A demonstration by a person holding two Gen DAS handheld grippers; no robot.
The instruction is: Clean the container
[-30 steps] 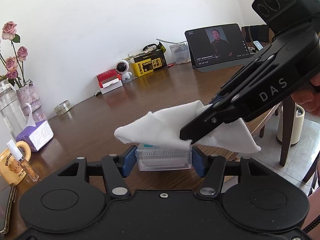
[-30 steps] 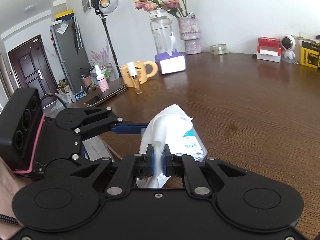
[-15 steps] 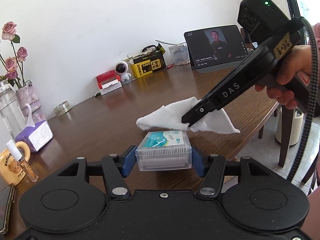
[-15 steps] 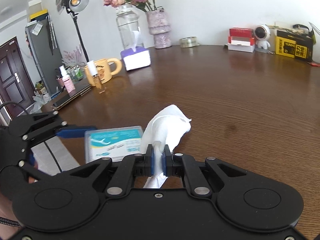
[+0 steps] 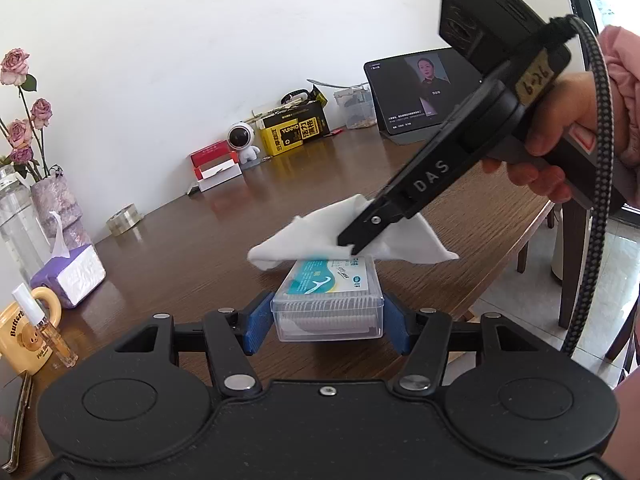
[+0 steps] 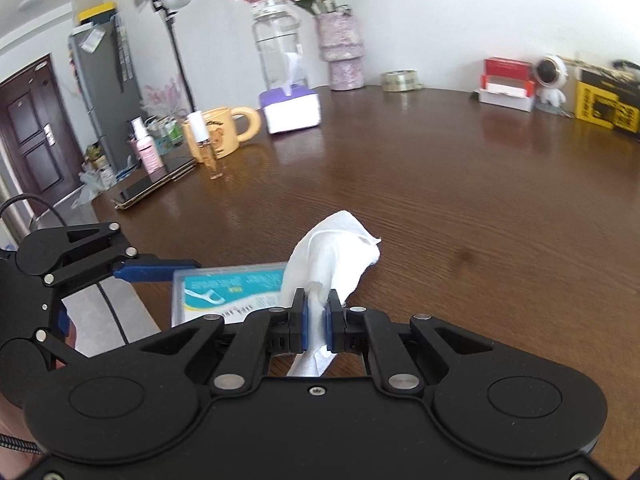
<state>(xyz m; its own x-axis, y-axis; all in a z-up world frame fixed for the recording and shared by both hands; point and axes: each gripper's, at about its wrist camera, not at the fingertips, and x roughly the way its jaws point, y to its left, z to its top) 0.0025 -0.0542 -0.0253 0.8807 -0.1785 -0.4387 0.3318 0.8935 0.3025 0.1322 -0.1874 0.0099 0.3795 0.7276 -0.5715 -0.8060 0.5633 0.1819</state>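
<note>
Left wrist view: clear plastic container [image 5: 327,307] clamped between the blue pads of the left gripper [image 5: 326,322], held above the near edge of the wooden table [image 5: 180,248]. Right gripper [image 6: 316,322] pinched shut on a white tissue [image 5: 316,236], draped over the far end of the container's printed lid and apparently touching it. Probably mid-wipe across the lid. Next calls for dragging the tissue toward the near end of the container under light pressure, keeping the container level and firmly clamped. Sides and underside unclear as to cleanliness.
</note>
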